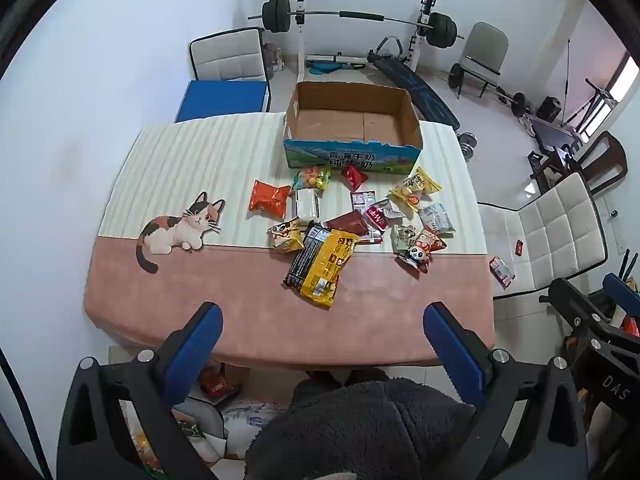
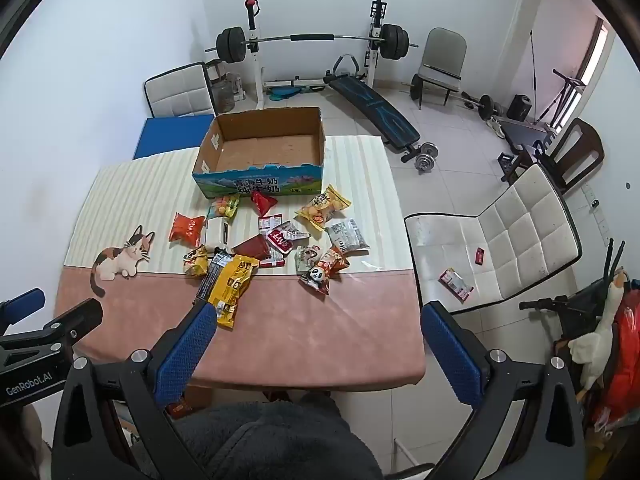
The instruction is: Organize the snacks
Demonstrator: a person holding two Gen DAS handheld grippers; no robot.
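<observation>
Both the left tool [image 1: 322,312] and right tool [image 2: 318,310] gape wide, holding nothing. Snack packets [image 1: 348,220] lie scattered mid-frame on the tabletop [image 1: 240,312], just below the cardboard box [image 1: 352,156].

We count one open cardboard box [image 1: 352,120] on the table [image 1: 240,312], and roughly fifteen snack packets spread in front of it; overlaps in the middle keep the tally approximate. Among them we list one orange packet [image 1: 269,199], one large yellow bag [image 1: 329,265], one black bar wrapper [image 1: 303,258], one panda-printed packet [image 1: 416,258], one white packet [image 1: 307,205] and one yellow chip bag [image 1: 415,187]. On the white chair [image 2: 516,232] beside the table we note two more small items, one pink-and-white packet [image 2: 456,284] and one small red item [image 2: 479,256].
</observation>
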